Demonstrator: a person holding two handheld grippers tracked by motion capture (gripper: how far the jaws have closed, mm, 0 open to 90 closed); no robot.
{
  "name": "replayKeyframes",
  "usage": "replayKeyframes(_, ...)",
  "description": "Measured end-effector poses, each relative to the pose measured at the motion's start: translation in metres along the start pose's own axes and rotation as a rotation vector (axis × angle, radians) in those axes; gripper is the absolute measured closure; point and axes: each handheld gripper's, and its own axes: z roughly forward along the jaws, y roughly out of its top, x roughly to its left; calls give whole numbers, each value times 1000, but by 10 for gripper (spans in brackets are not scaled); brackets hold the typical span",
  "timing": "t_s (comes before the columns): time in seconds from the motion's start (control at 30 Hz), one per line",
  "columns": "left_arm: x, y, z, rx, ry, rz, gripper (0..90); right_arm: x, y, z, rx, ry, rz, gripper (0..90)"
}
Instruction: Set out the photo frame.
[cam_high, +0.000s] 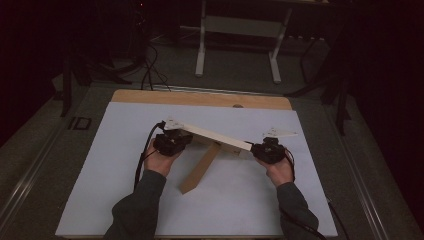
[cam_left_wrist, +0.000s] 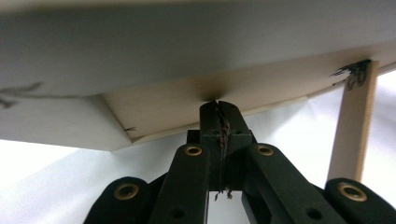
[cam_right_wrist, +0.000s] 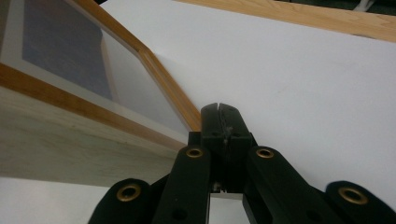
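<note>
A wooden picture frame (cam_high: 210, 136) stands slanted on the white sheet (cam_high: 150, 200), propped from behind by a wooden stand leg (cam_high: 200, 170). My left gripper (cam_high: 184, 138) is shut, with nothing between its jaws. In the left gripper view its tips (cam_left_wrist: 218, 105) touch the pale back of the frame (cam_left_wrist: 177, 100), and the stand leg (cam_left_wrist: 352, 130) shows at the right. My right gripper (cam_high: 255, 148) is also shut and empty at the frame's other end. In the right gripper view its tips (cam_right_wrist: 218, 108) sit beside the corner of the glazed front of the frame (cam_right_wrist: 154, 70).
The white sheet covers a wooden tabletop (cam_high: 200, 98) whose bare strip runs along the far edge. Past the table, on the dark floor, are a white table base (cam_high: 235, 45) and black cables (cam_high: 150, 70). Each gripper trails a cable toward the near side.
</note>
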Motion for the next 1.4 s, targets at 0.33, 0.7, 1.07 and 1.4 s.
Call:
replayKeyframes(0.33,-10,7,-2,-2,-3,36,900,2,0,0,3,3,-7,897)
replayKeyframes(0.7,-16,12,-1,1,-15,57,900,4,-1,1,8,4,-15,898)
replayKeyframes(1.07,-22,19,-1,1,-19,84,900,10,-1,6,18,8,-37,898)
replayKeyframes(1.4,-31,24,-1,1,-36,117,900,13,-1,9,26,20,-43,898)
